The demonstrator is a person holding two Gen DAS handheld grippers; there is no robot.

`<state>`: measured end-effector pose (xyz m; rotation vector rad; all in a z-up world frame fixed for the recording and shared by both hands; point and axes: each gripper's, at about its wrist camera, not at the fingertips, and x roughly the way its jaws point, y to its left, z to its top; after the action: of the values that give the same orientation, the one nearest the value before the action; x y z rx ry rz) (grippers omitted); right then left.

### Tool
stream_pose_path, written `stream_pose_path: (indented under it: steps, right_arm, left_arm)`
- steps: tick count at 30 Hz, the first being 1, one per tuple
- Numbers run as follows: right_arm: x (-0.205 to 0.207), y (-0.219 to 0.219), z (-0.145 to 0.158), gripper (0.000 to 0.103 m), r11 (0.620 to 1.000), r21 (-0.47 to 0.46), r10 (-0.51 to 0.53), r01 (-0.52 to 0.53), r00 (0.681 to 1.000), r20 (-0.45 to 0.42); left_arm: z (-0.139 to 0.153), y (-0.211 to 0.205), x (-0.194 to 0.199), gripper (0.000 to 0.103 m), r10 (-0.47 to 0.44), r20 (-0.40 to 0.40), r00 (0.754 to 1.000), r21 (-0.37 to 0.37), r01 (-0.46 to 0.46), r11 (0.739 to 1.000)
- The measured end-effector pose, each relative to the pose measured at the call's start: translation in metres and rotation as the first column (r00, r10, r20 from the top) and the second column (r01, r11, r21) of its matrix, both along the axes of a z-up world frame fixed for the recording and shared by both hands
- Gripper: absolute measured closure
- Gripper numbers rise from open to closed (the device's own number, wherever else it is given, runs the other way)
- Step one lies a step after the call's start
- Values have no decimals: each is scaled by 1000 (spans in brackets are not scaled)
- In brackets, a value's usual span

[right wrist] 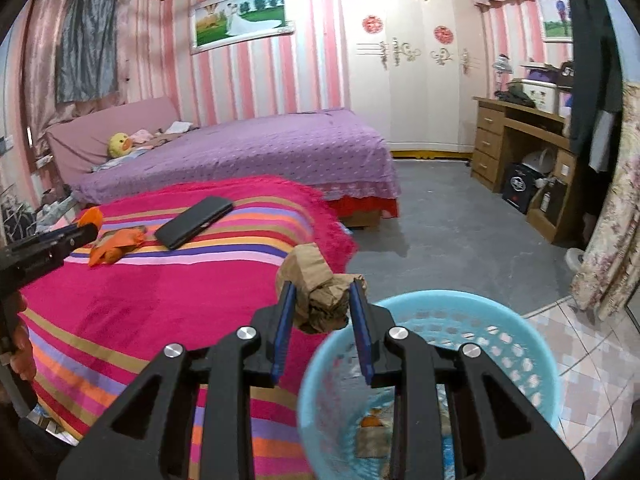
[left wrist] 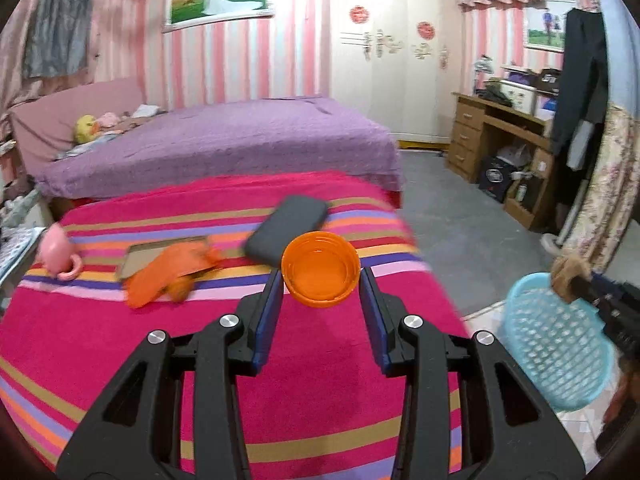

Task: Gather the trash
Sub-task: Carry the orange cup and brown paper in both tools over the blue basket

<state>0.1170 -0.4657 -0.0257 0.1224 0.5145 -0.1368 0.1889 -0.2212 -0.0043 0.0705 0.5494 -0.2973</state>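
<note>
Your left gripper (left wrist: 321, 280): fingers clamp round orange plastic cap (left wrist: 320, 266), lifted off pink striped bedspread (left wrist: 120, 340) for carry. Your right gripper (right wrist: 323, 300): fingers pinch crumpled brown paper wad (right wrist: 320, 292) at rim of light-blue mesh plastic basket (right wrist: 532, 344), ready for drop. Orange wrapper (left wrist: 168, 276) remains on bedspread, nxt pickup prob.

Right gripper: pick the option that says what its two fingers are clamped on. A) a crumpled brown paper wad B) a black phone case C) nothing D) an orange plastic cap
A: in the right wrist view the right gripper is clamped on a crumpled brown paper wad near the rim of the light blue mesh plastic basket.
</note>
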Motion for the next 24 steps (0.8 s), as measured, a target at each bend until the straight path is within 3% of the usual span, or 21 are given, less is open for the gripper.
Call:
stream_pose_path:
  steps: [8,14,20,24]
  right_arm:
    - [-23,-58,-2,75,989,-9,-149,149,989,0]
    - [-34,-87,-4,75,979,-41,-202,202,979,-4]
    - [-45,-116,-14,75,968,17,-252,252,968,-19]
    - [-45,-125,-20,75,963,31,-268,269,963,-31]
  left_arm:
    - [-6,-88,-20,65,-146,11,989,40,145,989]
    - [-36,-147,-29,65,-250,-69,966,64,254,965]
    - [-63,-186,-30,65,-318,-133,939,89,331,939]
    - [-76,-200,-29,65,-327,-161,931,71,342,937]
